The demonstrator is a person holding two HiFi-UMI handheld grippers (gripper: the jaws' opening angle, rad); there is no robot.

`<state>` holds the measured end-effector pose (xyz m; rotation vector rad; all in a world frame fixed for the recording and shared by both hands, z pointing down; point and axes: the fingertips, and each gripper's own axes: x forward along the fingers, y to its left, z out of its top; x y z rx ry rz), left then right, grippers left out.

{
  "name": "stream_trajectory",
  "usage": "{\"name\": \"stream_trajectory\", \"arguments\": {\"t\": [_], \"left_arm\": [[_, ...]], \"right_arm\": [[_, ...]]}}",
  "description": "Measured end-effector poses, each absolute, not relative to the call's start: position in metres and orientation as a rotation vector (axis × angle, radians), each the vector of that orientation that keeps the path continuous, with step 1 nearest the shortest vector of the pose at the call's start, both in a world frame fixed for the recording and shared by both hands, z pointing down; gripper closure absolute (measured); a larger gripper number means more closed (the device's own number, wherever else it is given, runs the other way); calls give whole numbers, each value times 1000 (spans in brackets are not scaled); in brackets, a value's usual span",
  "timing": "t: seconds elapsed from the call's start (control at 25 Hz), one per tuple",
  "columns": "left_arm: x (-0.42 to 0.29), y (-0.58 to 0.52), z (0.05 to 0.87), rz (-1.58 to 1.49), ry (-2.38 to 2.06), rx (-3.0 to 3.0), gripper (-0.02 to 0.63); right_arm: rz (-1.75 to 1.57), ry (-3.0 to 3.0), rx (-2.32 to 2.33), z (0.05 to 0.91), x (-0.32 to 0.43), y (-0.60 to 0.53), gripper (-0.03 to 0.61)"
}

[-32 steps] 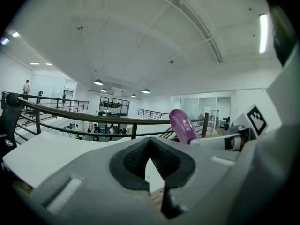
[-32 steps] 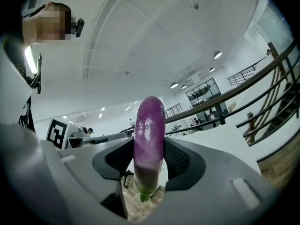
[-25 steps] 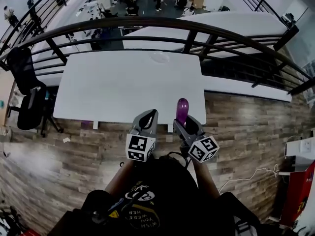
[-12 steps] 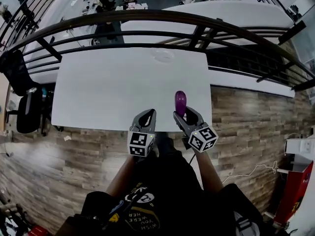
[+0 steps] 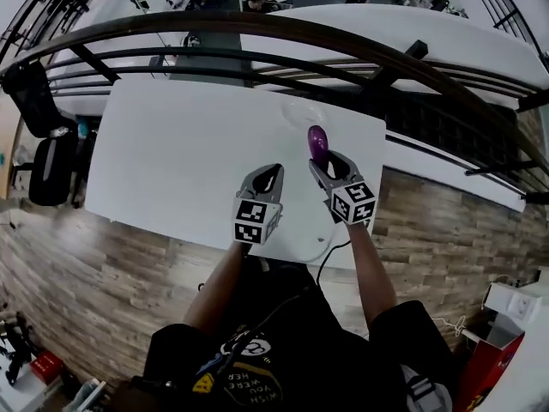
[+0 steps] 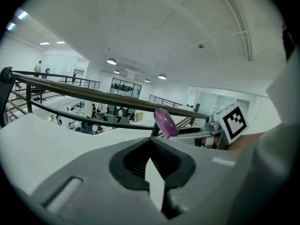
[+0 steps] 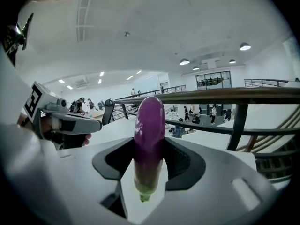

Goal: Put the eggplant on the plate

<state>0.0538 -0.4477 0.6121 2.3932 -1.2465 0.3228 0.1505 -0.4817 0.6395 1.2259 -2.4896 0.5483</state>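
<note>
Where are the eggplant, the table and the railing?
eggplant (image 7: 149, 125): right gripper view, its purple middle.
table (image 5: 189, 161): head view, bare white top.
railing (image 5: 283, 26): head view, top bar.

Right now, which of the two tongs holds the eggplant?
The right tongs: the eggplant sits clamped between their jaws, purple end outward. The left tongs are shut and empty.
</note>
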Motion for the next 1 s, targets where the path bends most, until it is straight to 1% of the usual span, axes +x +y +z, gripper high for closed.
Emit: {"name": "stream_trajectory", "arguments": {"t": [0.08,0.2,0.4,0.52,0.64,0.8,0.84,0.88,1.0], "left_arm": [[63,-468,618,351,-1257,2398,609],[67,-480,629,381,-1244,2377,609],[45,-471,652,430,-1238,2293,609],[28,-468,660,443,-1257,2244,609],[9,-470,666,452,-1284,2202,609],[-7,-471,669,449,-1296,2180,609],[-7,-470,667,449,-1295,2183,609],[-6,-468,664,449,-1292,2191,609],[-3,-461,653,446,-1275,2232,609]], "right_arm": [[488,-2453,1158,658,153,-517,376],[374,-2320,1018,707,153,-570,376],[263,-2031,762,799,153,-631,376],[156,-1860,609,830,158,-649,376],[105,-1817,533,844,151,-663,376],[132,-1830,518,847,145,-668,374],[129,-1832,519,844,148,-667,369],[125,-1836,529,841,152,-666,345],[137,-1891,624,816,165,-653,339]]}}
